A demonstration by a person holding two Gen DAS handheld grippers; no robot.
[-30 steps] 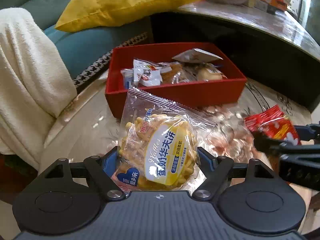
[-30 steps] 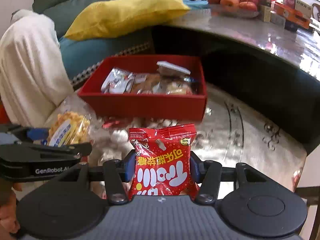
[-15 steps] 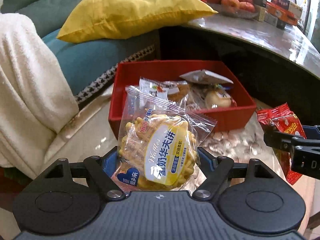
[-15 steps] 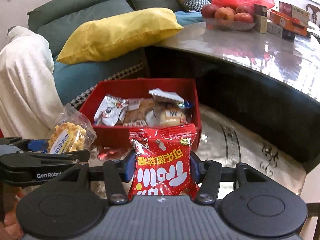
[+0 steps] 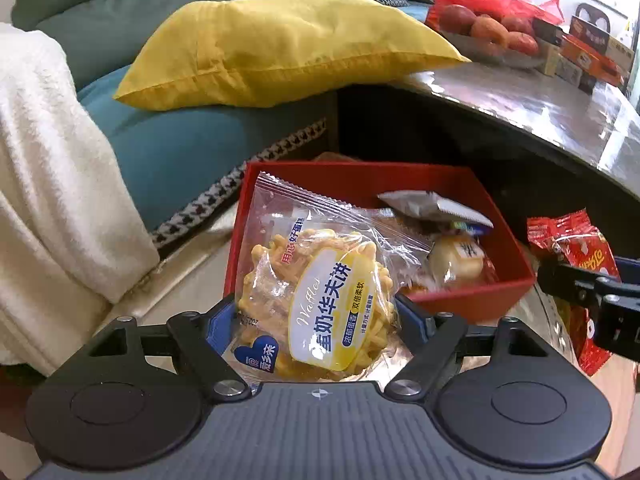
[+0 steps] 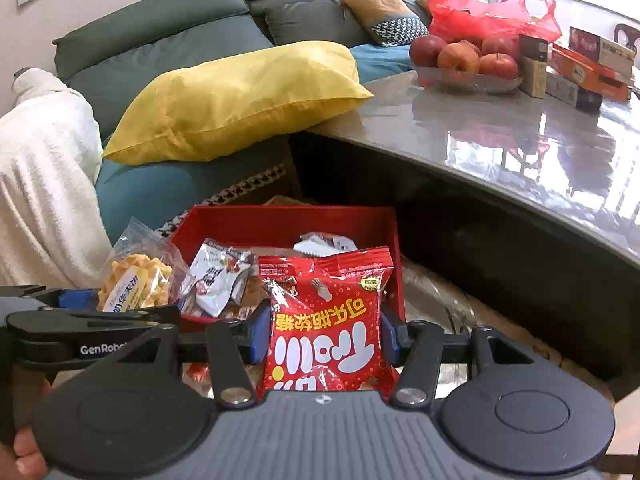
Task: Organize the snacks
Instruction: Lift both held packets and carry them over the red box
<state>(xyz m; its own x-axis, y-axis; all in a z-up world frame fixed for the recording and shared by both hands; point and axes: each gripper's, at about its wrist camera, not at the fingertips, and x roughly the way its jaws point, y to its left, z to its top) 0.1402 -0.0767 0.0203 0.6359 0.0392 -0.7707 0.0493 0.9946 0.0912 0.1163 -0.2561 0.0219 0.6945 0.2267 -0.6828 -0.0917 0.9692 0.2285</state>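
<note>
1. A waffle pack point(image 5: 320, 300) is pinched by the left hand-held gripper point(image 5: 316, 320) at the lower centre of the left view, in front of the red box point(image 5: 472, 304).
2. A red candy bag point(image 6: 326, 320) is pinched by the right hand-held gripper point(image 6: 324, 340) at the lower centre of the right view.
3. Several snack packets point(image 6: 218, 280) are seen inside the box, mid-frame.
4. A yellow pillow point(image 6: 236, 100) is seen at the upper left.

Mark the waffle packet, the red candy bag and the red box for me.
waffle packet point(image 5: 320, 300): left wrist view, on its yellow-white label.
red candy bag point(image 6: 326, 328): right wrist view, on the printed front.
red box point(image 5: 472, 306): left wrist view, on its near wall.
</note>
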